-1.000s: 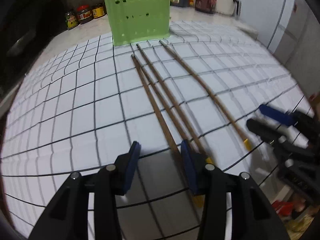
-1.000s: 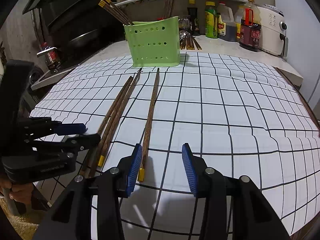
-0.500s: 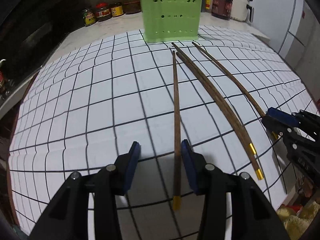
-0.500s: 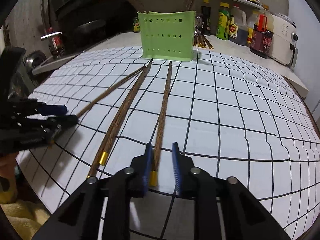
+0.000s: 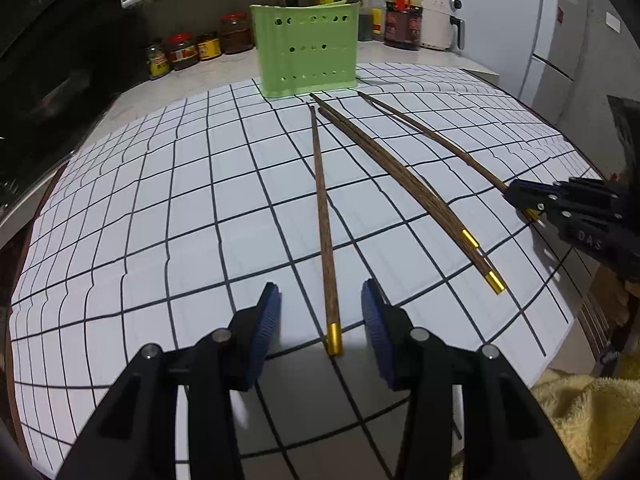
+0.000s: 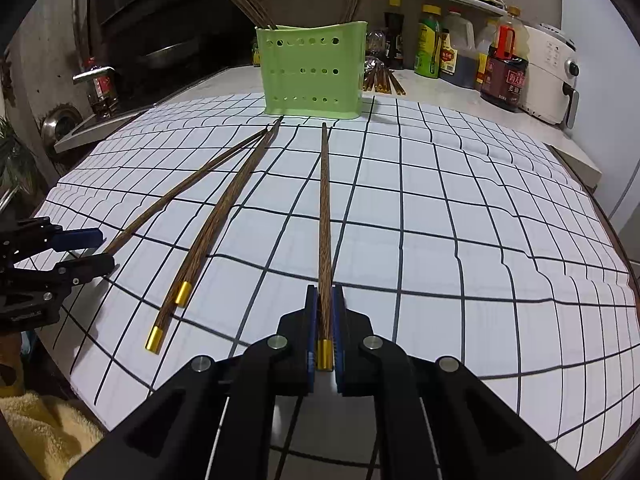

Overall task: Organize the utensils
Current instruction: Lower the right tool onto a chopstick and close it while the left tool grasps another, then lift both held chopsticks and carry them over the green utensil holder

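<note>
Several brown, gold-tipped chopsticks lie on the grid mat in front of a green perforated holder [image 5: 306, 54] [image 6: 314, 68] that has more chopsticks standing in it. My left gripper [image 5: 320, 314] is open, its jaws either side of the gold end of the leftmost chopstick [image 5: 322, 208]. My right gripper [image 6: 324, 316] is shut on the rightmost chopstick [image 6: 325, 216] near its gold end. A pair of chopsticks [image 5: 404, 178] [image 6: 216, 224] lies between them. The right gripper also shows in the left wrist view [image 5: 524, 198], the left gripper in the right wrist view [image 6: 100, 250].
Sauce bottles [image 6: 504, 72], jars [image 5: 182, 52] and a white appliance [image 6: 554, 76] stand behind the holder. More chopsticks [image 6: 382, 80] lie on the counter at the back. A yellow towel [image 5: 588, 412] lies below the mat's front edge. A stove and pan [image 6: 168, 54] are at the left.
My right gripper closed onto the rightmost chopstick's gold end. My left gripper shifted so that the leftmost chopstick lies between its open jaws.
</note>
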`<state>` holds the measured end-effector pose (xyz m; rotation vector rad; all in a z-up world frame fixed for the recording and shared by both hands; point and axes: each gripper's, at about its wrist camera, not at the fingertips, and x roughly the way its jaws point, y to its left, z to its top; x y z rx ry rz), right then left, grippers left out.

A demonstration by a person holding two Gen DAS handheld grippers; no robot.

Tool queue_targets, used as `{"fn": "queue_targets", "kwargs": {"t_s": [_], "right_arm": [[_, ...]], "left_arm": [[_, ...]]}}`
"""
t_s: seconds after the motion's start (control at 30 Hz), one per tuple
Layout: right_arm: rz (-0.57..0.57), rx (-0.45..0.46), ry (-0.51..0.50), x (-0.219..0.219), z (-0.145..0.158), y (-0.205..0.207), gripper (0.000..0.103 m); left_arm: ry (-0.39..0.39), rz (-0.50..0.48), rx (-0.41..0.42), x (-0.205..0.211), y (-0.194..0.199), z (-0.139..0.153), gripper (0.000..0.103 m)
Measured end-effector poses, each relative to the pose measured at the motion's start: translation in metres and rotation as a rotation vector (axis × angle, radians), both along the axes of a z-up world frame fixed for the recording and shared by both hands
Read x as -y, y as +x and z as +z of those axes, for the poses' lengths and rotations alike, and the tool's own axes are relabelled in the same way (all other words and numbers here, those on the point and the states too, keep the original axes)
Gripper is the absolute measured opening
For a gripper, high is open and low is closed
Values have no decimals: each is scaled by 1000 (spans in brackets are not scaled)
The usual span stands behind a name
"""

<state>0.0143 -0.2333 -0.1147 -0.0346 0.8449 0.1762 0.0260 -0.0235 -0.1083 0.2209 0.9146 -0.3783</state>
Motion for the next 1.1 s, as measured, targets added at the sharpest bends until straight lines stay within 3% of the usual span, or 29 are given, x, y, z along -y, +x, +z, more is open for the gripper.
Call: {"fn": "queue_targets", "kwargs": {"t_s": [0.07, 0.17, 0.3, 0.37, 0.43, 0.57, 0.73, 0.8, 0.9, 0.97, 1.1], "right_arm": [[2, 2, 15, 1, 0, -2, 9], [10, 8, 29, 3, 0, -7, 9], [34, 39, 60, 6, -2, -17, 14], [51, 53, 69, 2, -3, -22, 24], [58, 66, 48, -3, -3, -24, 27], [48, 74, 47, -4, -3, -26, 28], [14, 76, 101, 5, -4, -23, 22], [1, 87, 73, 3, -5, -23, 18], [-20, 89, 68, 4, -5, -22, 12], [-38, 84, 89, 7, -6, -21, 7], [-45, 83, 75, 3, -4, -22, 7]], "left_arm": [[7, 14, 5, 2, -1, 0, 42], [20, -8, 11, 8, -6, 1, 33], [28, 4, 5, 9, -8, 1, 32], [22, 11, 2, 8, -7, 1, 32], [18, 12, 5, 7, -8, 1, 32], [2, 15, 7, 5, -9, 1, 32], [-1, 13, 24, 7, -12, 0, 32], [4, 10, 33, 10, -12, 0, 29], [16, -16, 48, 14, -12, -1, 22], [39, -12, 57, 14, -12, -1, 7], [-21, 17, 26, 2, -5, 3, 7]]}}
